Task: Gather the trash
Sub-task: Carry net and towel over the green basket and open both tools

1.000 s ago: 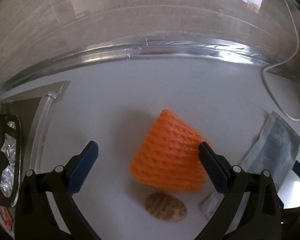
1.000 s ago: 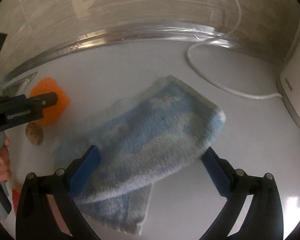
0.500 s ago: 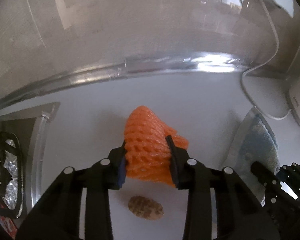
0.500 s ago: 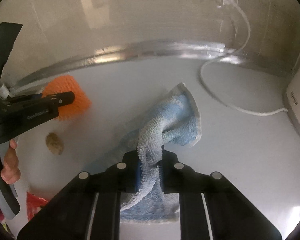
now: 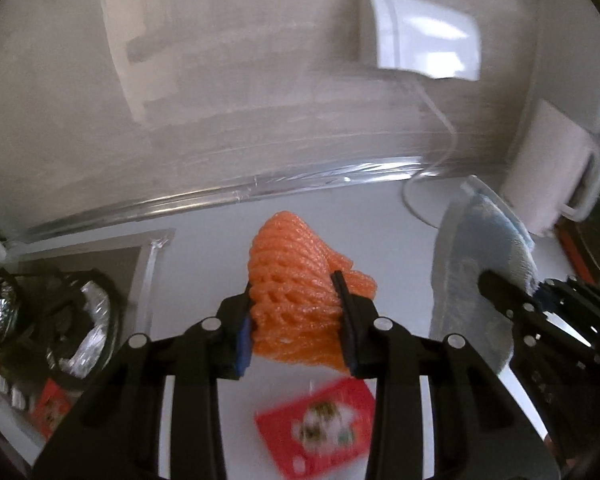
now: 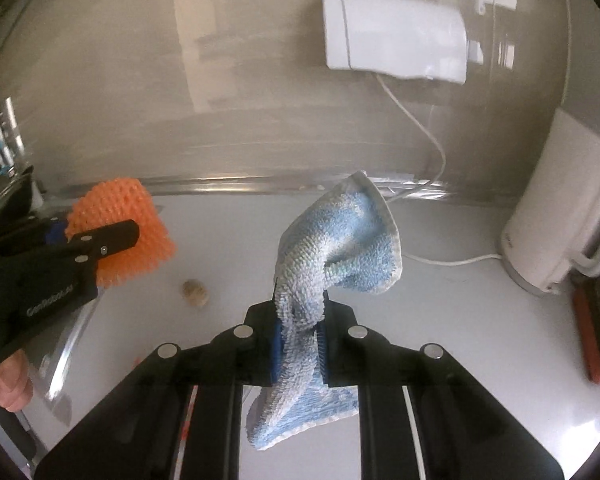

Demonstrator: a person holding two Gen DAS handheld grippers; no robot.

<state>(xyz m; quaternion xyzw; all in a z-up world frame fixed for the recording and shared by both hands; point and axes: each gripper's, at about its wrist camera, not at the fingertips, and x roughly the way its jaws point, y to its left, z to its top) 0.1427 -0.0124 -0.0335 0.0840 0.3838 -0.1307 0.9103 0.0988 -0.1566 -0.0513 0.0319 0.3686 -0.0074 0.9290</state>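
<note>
Our left gripper [image 5: 296, 322] is clamped on the orange foam fruit net [image 5: 296, 280], held above the white countertop [image 5: 204, 248]. Our right gripper [image 6: 300, 340] pinches the blue terry cloth [image 6: 340, 248], which hangs clear of the counter; a red wrapper [image 5: 320, 424] lies below.

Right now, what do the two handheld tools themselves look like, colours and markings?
Both are matte black plastic. The left tool and the right tool each have two flat fingers lined with blue pads, with round silver pins along the linkage arms. In the right wrist view, the left tool's side carries pale lettering, too blurred to read surely. A bare hand grips its handle; no sleeve shows.
</note>
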